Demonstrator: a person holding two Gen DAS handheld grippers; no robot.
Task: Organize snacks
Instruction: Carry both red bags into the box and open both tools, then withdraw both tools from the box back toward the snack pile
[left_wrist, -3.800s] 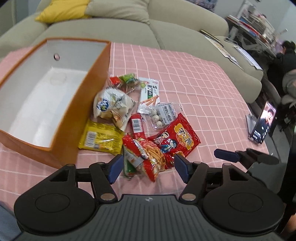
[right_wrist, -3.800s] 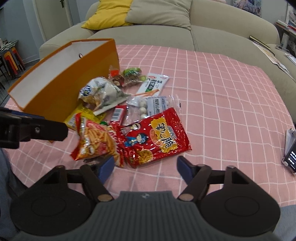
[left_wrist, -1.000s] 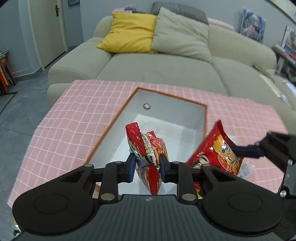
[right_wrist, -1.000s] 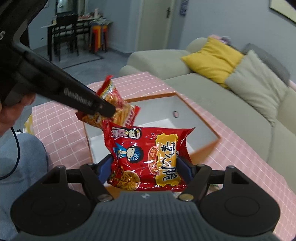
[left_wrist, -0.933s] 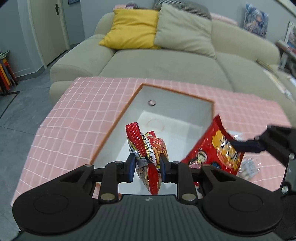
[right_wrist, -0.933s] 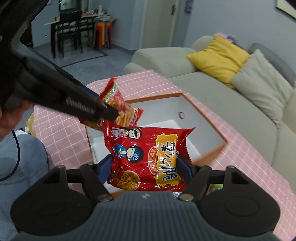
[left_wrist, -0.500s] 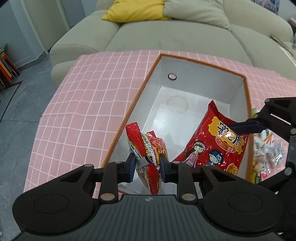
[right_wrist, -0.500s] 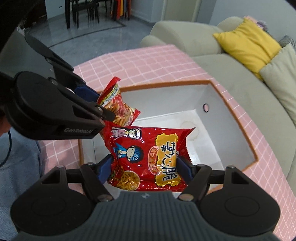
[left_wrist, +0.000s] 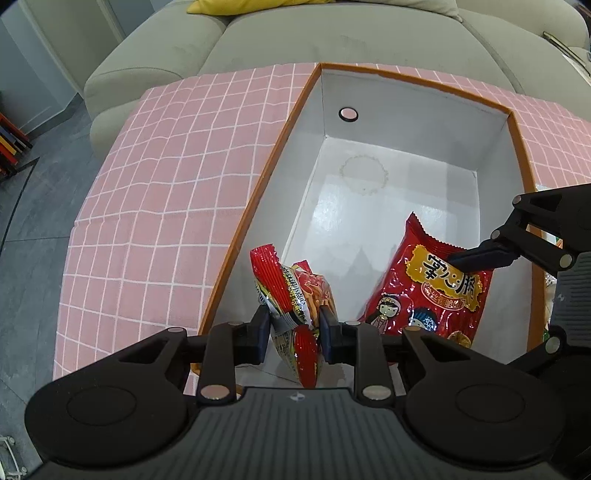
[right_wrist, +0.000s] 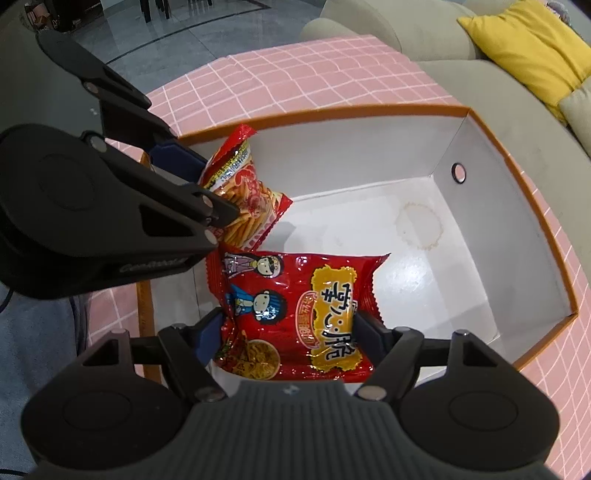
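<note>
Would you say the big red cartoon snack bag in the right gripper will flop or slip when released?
The cartoon snack bag looks puffy yet crinkled where the right gripper pinches it, so probably light and floppy. Its glossy film likely slides on the box floor.

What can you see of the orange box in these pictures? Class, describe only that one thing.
The orange box is a long rectangular open-topped carton, seemingly cardboard, with orange outer walls and rim and a glossy white inside. One end wall has a small round hole, and the floor shows a faint ring-shaped stain. It sits flat on the pink checked tablecloth, near the sofa. The left gripper holds the fries packet and the right gripper holds the cartoon snack bag inside it; whether either touches the floor is unclear.
</note>
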